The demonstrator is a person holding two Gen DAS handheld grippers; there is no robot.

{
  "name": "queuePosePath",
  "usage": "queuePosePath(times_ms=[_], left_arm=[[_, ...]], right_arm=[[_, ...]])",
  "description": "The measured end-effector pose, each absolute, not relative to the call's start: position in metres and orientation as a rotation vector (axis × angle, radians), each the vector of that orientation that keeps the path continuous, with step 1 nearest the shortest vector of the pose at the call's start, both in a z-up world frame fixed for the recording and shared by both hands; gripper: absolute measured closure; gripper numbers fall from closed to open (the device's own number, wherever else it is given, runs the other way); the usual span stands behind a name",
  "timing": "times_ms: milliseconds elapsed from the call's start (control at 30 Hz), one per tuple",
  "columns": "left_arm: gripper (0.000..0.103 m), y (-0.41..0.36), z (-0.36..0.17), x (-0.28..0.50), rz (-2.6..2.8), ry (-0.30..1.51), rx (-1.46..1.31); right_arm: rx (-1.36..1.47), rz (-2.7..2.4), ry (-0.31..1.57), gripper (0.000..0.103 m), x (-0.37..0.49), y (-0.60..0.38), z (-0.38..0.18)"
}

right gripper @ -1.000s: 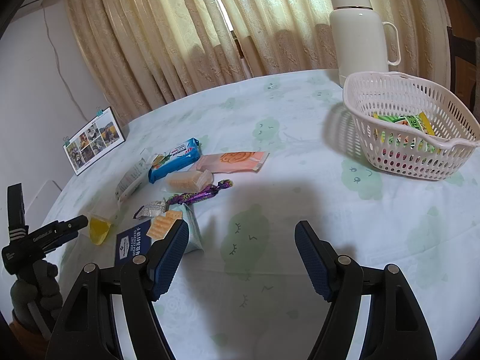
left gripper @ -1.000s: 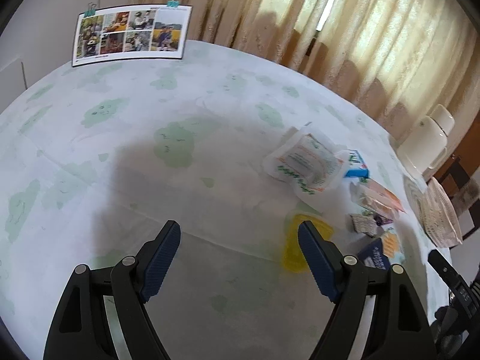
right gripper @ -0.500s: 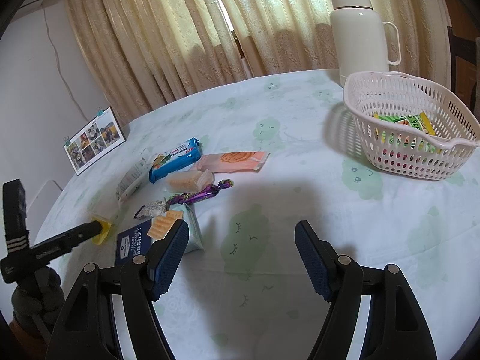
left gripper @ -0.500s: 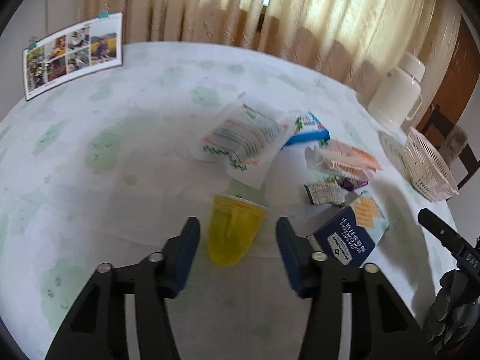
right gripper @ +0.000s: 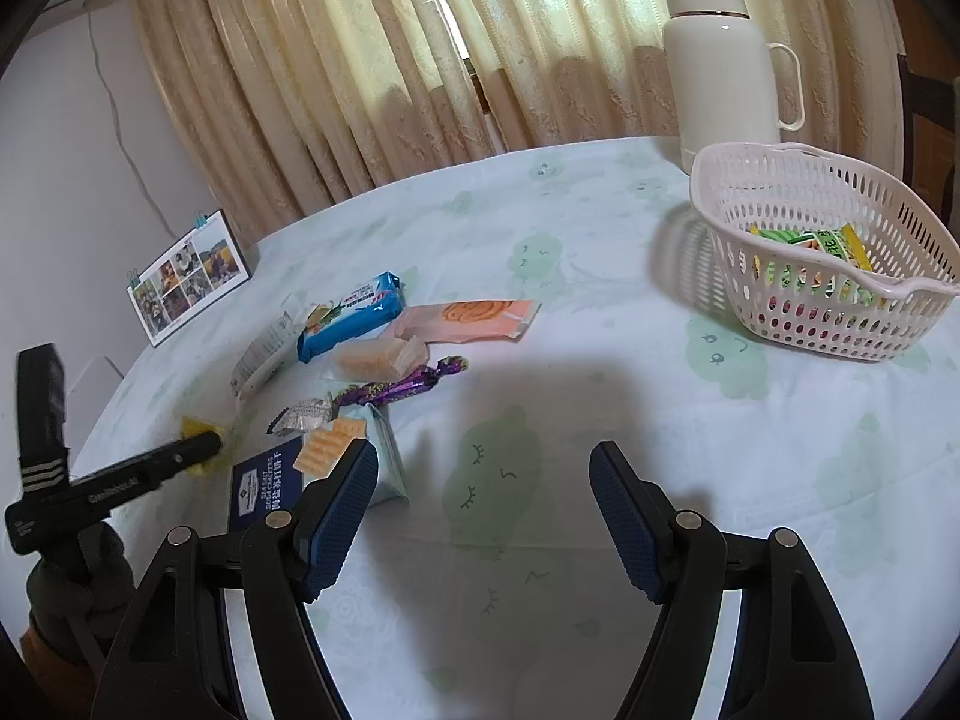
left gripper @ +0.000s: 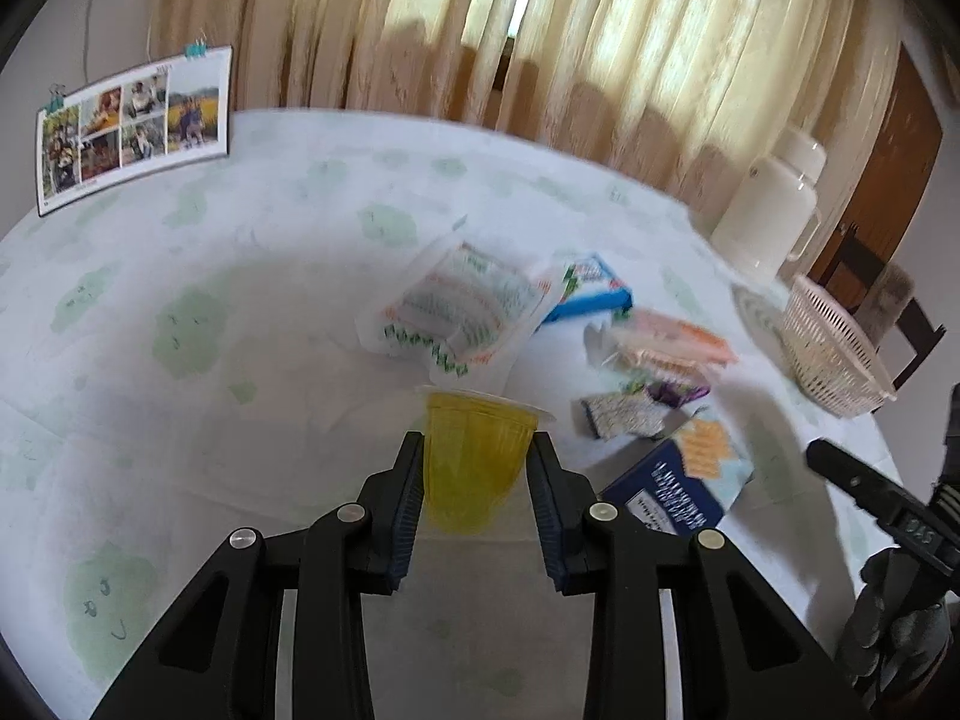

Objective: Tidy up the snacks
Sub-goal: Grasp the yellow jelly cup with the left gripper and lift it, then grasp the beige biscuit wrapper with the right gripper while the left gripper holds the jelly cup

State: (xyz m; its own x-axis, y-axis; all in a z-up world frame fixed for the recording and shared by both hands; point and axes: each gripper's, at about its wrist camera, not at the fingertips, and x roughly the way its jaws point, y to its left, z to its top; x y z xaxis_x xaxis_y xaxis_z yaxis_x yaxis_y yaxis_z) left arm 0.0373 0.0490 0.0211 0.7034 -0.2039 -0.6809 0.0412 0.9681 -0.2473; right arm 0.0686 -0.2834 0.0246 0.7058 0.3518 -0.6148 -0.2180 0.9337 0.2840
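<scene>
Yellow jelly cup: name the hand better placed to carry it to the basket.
Left. The left gripper has just closed its pads onto the yellow jelly cup; the right gripper hangs open over bare tablecloth.

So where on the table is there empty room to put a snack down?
Bare cloth lies between the snack pile and the basket, in front of the open right gripper, and between the photo card and the white packet. It is crowded around the blue box, beside the yellow jelly cup in the left gripper.

Wide-apart right hand-held gripper (right gripper: 483,516) above bare tablecloth (right gripper: 600,396), snacks (right gripper: 372,348) beyond left.
</scene>
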Motion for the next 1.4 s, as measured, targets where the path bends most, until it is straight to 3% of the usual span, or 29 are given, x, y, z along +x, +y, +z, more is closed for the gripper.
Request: queuePosePath(times_ms=[233,467,533,667,700,1067,1400], left_arm=[[0.073,0.060,0.025,0.033,-0.136,0.738,-0.276],[0.073,0.064,0.025,0.032,-0.163,0.732,-0.313],[0.073,0.063,0.025,0.032,-0.164,0.731,-0.311],[0.073,0.063,0.025,0.033,-0.168,0.731,-0.307],[0.073,0.063,0.025,0.033,-0.168,0.731,-0.308],[0.073,0.063,0.023,0.035,-0.175,0.742,-0.312],[0.073,0.062,0.021,0.035,-0.179,0.748,-0.300]], right_arm=[[0.234,0.425,0.776,0.029,0.079,-0.269,0.042],[0.014,0.611,0.744,0.030,0.089,-0.207,0.068],[-0.080,0.673,0.778,0.034,0.092,-0.181,0.061],[-0.165,0.721,0.843,0.059,0.099,-0.154,0.048],[-0.186,0.734,0.852,0.060,0.100,-0.148,0.045],[-0.246,0.761,0.939,0.061,0.139,-0.130,0.026],[-0.226,0.809,0.973,0.060,0.121,-0.149,0.024]])
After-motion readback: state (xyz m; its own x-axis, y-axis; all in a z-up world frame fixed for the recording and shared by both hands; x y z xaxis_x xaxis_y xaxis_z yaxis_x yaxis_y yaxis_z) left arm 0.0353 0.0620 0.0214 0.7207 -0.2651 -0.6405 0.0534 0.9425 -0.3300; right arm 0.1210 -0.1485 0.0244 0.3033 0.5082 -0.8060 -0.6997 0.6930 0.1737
